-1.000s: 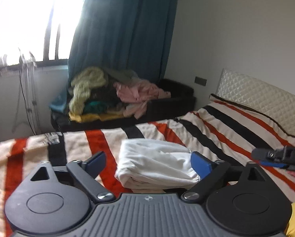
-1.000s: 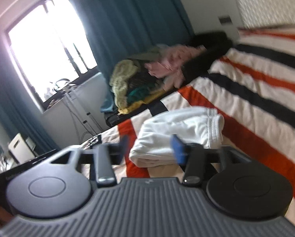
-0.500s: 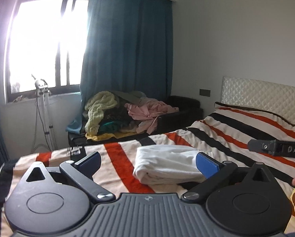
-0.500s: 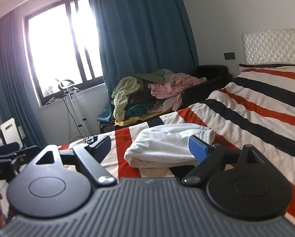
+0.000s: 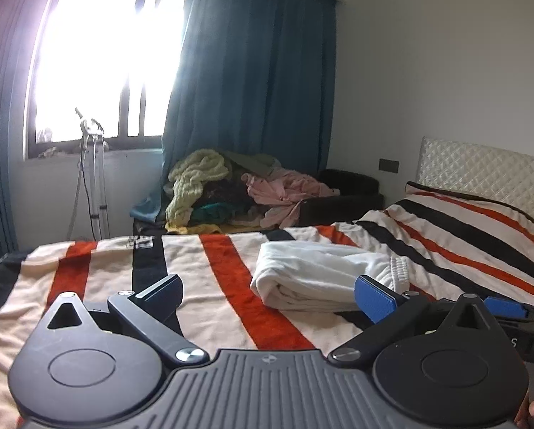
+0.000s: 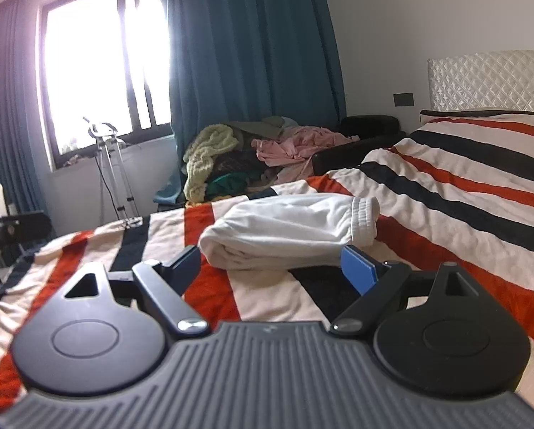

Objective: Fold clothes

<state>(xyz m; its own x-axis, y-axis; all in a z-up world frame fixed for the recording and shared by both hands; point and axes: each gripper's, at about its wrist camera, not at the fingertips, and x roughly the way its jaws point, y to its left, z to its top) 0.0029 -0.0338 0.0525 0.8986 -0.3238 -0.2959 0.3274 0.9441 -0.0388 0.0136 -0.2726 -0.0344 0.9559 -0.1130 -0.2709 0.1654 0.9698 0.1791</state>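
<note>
Folded white garment [image 6: 285, 230], striped bed [image 6: 463, 193], spread tongs [image 6: 270, 268]

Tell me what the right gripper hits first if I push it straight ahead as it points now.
Most likely the folded white garment on the striped blanket. It lies just ahead of the open right gripper, roughly centred between the fingers; depth is hard to judge.

A folded garment [image 6: 285, 225] is laid on the bed [image 6: 463, 193]. Behind the bed, heaped clothes [image 6: 252, 157] are piled below the curtain [image 6: 245, 46].
</note>
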